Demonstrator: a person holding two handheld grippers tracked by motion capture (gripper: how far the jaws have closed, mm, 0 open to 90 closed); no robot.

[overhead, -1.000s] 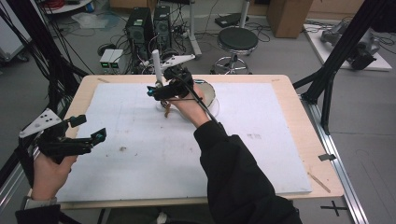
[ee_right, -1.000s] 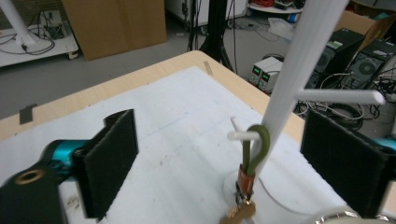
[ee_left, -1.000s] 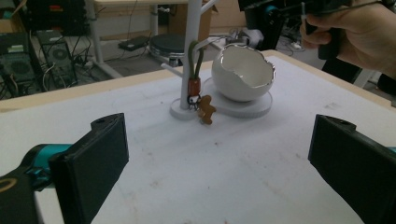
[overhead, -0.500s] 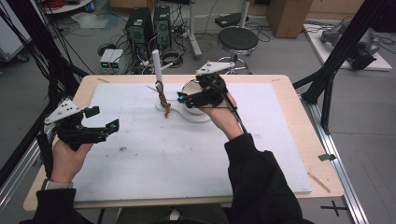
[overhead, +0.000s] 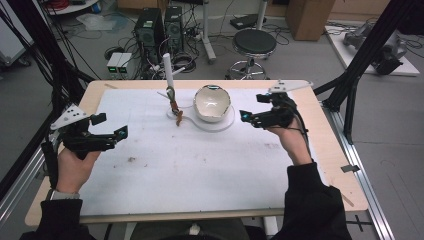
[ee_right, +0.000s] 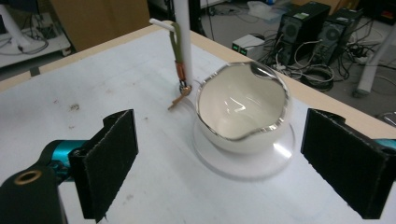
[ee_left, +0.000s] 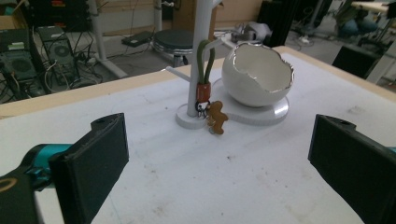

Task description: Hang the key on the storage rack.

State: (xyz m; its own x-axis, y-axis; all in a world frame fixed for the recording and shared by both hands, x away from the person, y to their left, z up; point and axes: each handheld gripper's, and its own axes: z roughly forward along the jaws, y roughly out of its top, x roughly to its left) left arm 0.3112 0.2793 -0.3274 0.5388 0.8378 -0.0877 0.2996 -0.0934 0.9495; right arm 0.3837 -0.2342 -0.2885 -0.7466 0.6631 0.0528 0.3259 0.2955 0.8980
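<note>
- Hanging from a short peg of the white stand (overhead: 168, 75): a keychain (overhead: 173, 105) with green loop, orange-brown collar, metal ring, gingerbread-man charm (ee_left: 216, 117) at the bottom.
- Charm resting at the foot of the post, on or just above the round base; contact hard to tell from the high view.
- Same keychain (ee_right: 179, 70) seen edge-on in the right gripper view, loop over the peg, charm tilted toward the table.
- Just beside the post, to its right in the high view: white bowl (overhead: 212, 102) shaped like a cracked eggshell, jagged silver-edged rim, seated upright on the stand's wider round plate (ee_right: 280, 149).
- Bowl (ee_left: 257, 74) interior empty, glossy.
- Stand placed near the far edge of the white table mat (overhead: 200, 165), roughly centre-left.
- Right gripper (overhead: 250, 117) hovering just right of the bowl, pointing left at it, apart from it; jaws spread wide, nothing between them.
- Left gripper (overhead: 117, 135) near the left edge of the mat, well apart from the stand, pointing right; jaws spread wide too, holding nothing.
- Small brown smudges on the mat between left gripper and centre.
- Wooden table edge (overhead: 320, 125) around the mat; past it, a black stool (overhead: 254, 44) and computer towers (overhead: 159, 25) on the floor.
</note>
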